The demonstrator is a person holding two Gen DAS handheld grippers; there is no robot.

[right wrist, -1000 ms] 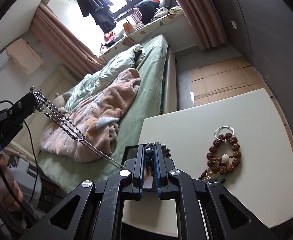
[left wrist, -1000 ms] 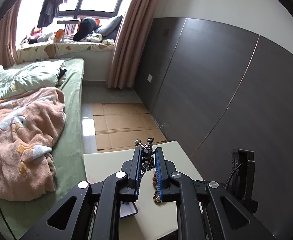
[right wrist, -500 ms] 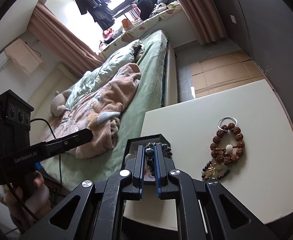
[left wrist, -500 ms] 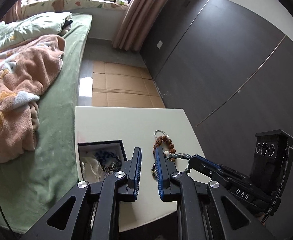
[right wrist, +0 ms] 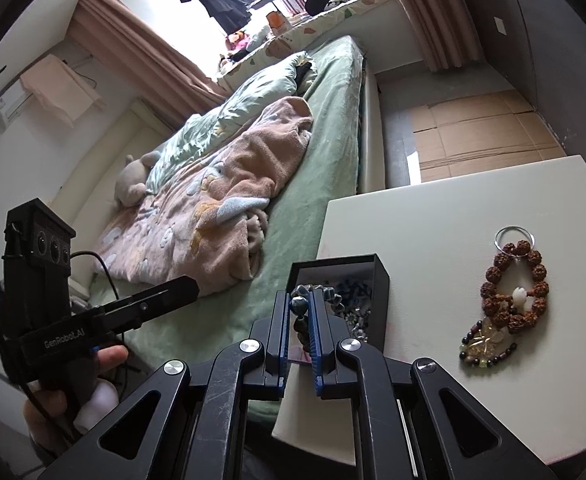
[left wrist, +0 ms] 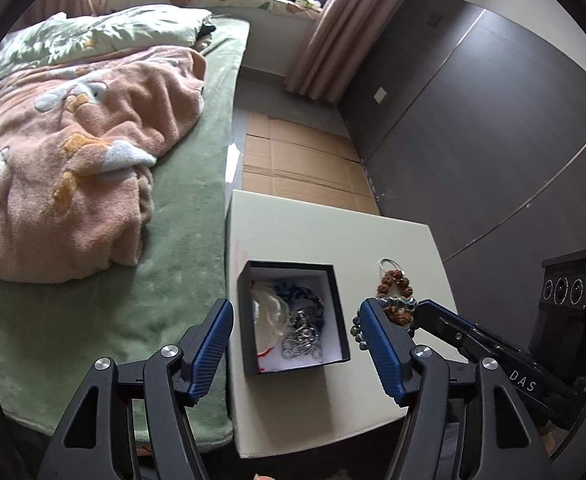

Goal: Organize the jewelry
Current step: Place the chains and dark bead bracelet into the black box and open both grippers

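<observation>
A: Where is the left gripper (left wrist: 297, 344)?

B: At the bottom of the left wrist frame, tilted down over the white table (left wrist: 301, 224). Its jaws are spread wide and hold nothing. The black jewelry box (left wrist: 293, 316) lies in the gap between the blue pads (left wrist: 209, 344), lower centre of the frame.

A: That's new?

B: Yes. A second ago those jaws were pinched on a metal chain. Half a second ago they were narrow and empty. Now the silver chain (left wrist: 303, 340) sits in the box with blue beads and white cloth.

A: And the right gripper (right wrist: 302, 320)?

B: Lower centre of its own frame, pointing at the box (right wrist: 377, 280). Its jaws stay nearly closed on a grey-blue bead bracelet (right wrist: 299, 306), as in both earlier frames. The bracelet is above the box's near edge.

A: Anything left out on the table?

B: The brown bead bracelet (right wrist: 513, 288) with its metal ring, right of the frame, touching a small dark-bead piece (right wrist: 483, 346). Both are well apart from the box.
</observation>
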